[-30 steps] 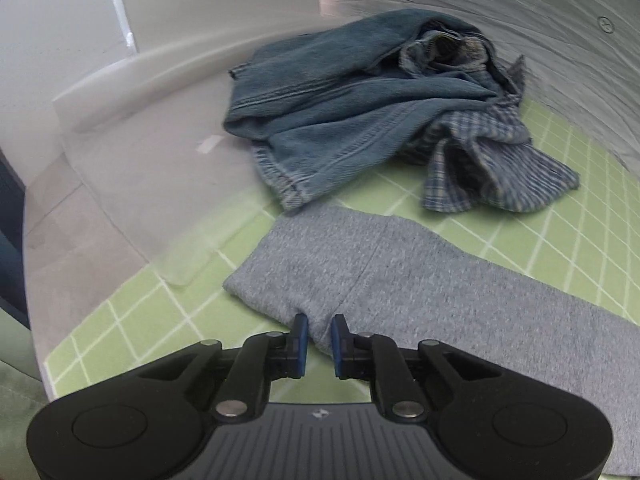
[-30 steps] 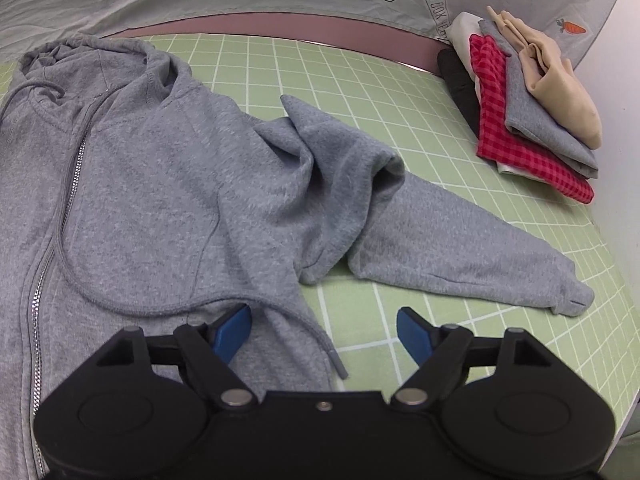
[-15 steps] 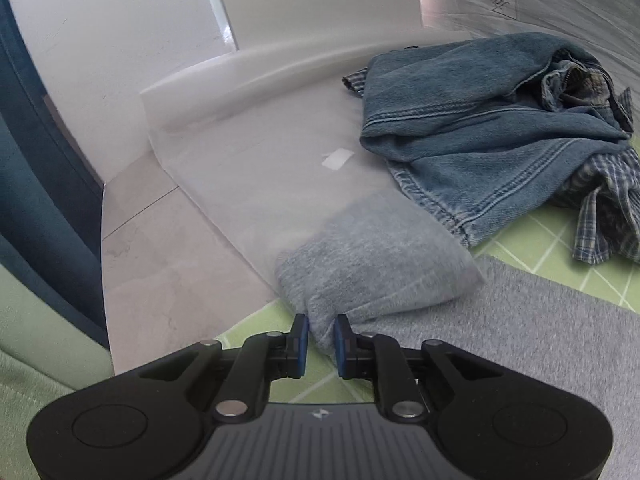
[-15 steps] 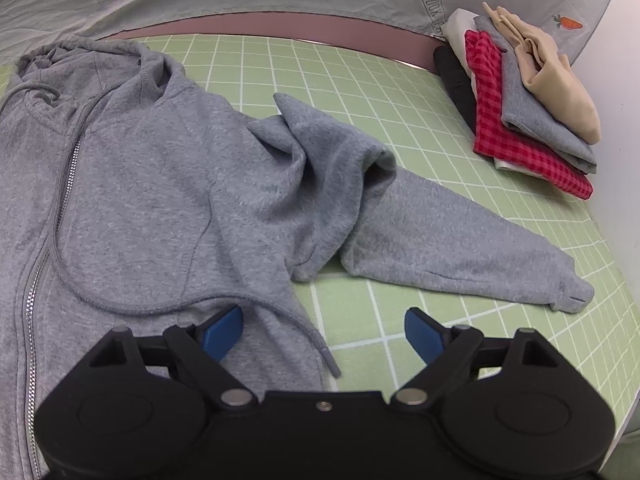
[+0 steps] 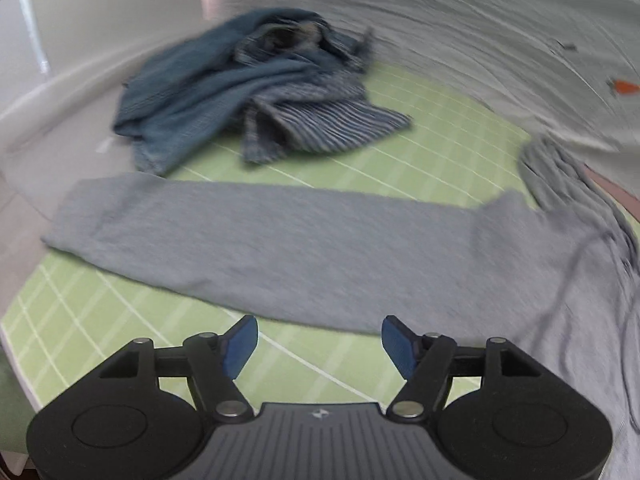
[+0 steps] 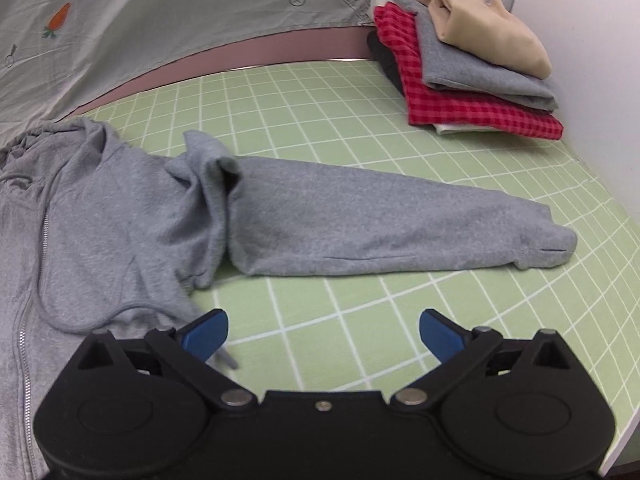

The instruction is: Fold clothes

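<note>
Grey hoodie (image 6: 100, 220) lies face-up on the green grid mat (image 6: 360, 300), both sleeves out flat now. Left gripper (image 5: 318, 342) was pinching the left sleeve (image 5: 248, 240) half a sec ago, now it's let go & is wide open w/ nothing in it, so that sleeve's spread, prob ready to fold in. Sleeve sits just ahead of it. Right gripper (image 6: 322, 332) also wide open, empty, right sleeve (image 6: 400, 220) a bit beyond.

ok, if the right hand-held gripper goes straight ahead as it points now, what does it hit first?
Probably bare green mat first, then the grey hoodie's outstretched sleeve lying across its path. The right hand-held gripper is open and empty. Depth is uncertain with the fisheye.
</note>
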A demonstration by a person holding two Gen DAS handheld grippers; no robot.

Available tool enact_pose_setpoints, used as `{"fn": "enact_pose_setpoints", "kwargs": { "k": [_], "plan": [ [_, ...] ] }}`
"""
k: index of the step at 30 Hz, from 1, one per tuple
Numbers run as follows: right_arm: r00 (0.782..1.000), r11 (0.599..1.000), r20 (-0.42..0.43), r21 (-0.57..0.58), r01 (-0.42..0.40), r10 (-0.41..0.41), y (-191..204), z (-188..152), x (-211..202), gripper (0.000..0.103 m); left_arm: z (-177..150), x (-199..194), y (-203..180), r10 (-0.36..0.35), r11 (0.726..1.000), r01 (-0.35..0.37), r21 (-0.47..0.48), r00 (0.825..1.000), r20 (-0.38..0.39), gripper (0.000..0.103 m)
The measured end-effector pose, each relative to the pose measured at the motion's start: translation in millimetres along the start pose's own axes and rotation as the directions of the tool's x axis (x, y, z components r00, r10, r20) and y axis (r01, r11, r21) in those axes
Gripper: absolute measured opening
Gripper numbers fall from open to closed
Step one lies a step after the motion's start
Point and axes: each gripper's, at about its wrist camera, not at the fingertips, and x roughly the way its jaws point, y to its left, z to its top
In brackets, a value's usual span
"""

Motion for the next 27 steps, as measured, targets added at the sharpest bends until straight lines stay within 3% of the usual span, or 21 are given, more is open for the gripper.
{"fn": "enact_pose_setpoints", "kwargs": {
  "k": [3,6,10,15,18,21,23,26,27],
  "plan": [
    [1.000,1.000,-0.005,0.023,0.015,-0.015,-25.9,6.1,11.8,0.103,-26.3,2.6,-46.0,-0.058,0.995,0.063,0.083,0.996,-0.060,0.070],
    [1.000,0.999,0.003,0.036,0.026,-0.026,-51.1,13.6,23.1,0.103,-46.4,5.5,-77.6,-0.057,0.985,0.071,0.157,0.994,-0.096,0.072],
    [0.999,0.998,0.014,0.055,0.041,-0.042,-84.7,23.6,38.2,0.103,-58.0,13.2,-102.6,-0.014,0.974,0.042,0.222,0.992,-0.126,0.072],
    [0.996,0.989,0.025,0.119,0.085,-0.088,-134.0,44.4,67.2,0.102,-54.5,22.0,-111.6,0.048,0.976,-0.015,0.218,0.988,-0.147,0.077],
    [0.997,0.987,0.014,0.142,0.077,-0.080,-153.5,53.4,81.3,0.083,-47.9,26.4,-112.0,0.073,0.980,-0.038,0.196,0.982,-0.174,0.078],
    [0.997,0.988,0.010,0.134,0.075,-0.077,-166.9,60.5,91.2,0.052,-45.4,29.0,-118.3,0.110,0.971,-0.069,0.227,0.978,-0.175,0.082],
    [0.996,0.993,0.017,0.084,0.081,-0.082,-167.2,62.6,91.8,0.015,-46.0,29.6,-123.1,0.137,0.963,-0.093,0.255,0.977,-0.163,0.084],
    [0.992,0.992,0.023,0.046,0.119,-0.120,-176.5,64.3,94.6,0.011,-45.8,30.4,-126.4,0.153,0.960,-0.109,0.257,0.976,-0.157,0.086],
    [0.984,0.984,0.016,0.049,0.174,-0.175,-185.2,64.5,96.8,0.011,-45.6,31.1,-126.0,0.153,0.962,-0.110,0.252,0.975,-0.158,0.087]
  ]
}}
